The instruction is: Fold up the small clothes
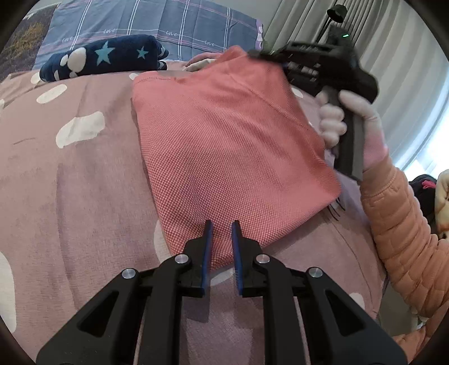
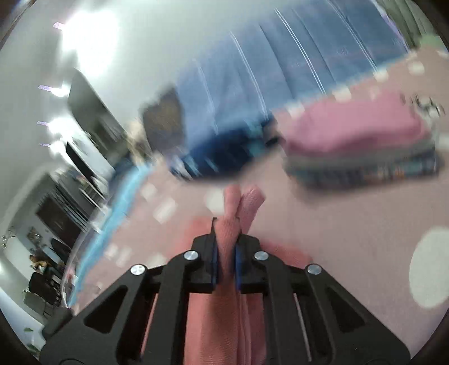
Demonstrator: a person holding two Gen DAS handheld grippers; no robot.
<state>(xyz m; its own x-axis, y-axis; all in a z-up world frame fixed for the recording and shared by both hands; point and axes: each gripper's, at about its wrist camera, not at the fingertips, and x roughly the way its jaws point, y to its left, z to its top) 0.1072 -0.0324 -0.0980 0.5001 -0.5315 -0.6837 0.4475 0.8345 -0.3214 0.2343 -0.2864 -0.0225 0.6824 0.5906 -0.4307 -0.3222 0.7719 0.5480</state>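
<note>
A salmon-pink knitted garment (image 1: 230,146) lies folded on the pink spotted bedspread (image 1: 70,196). My left gripper (image 1: 221,227) hovers over the garment's near edge, its jaws a little apart with nothing between them. My right gripper (image 1: 269,54) is at the garment's far right corner, lifting it; a gloved hand (image 1: 334,123) holds its handle. In the blurred right wrist view my right gripper (image 2: 226,224) is shut on a bunched fold of the pink garment (image 2: 233,205), which hangs down between the jaws.
A navy blanket with stars (image 1: 106,56) lies at the back left, in front of a blue plaid pillow (image 1: 157,22). A stack of folded clothes (image 2: 362,151) sits on the bed ahead of the right gripper. Curtains (image 1: 401,70) hang at the right.
</note>
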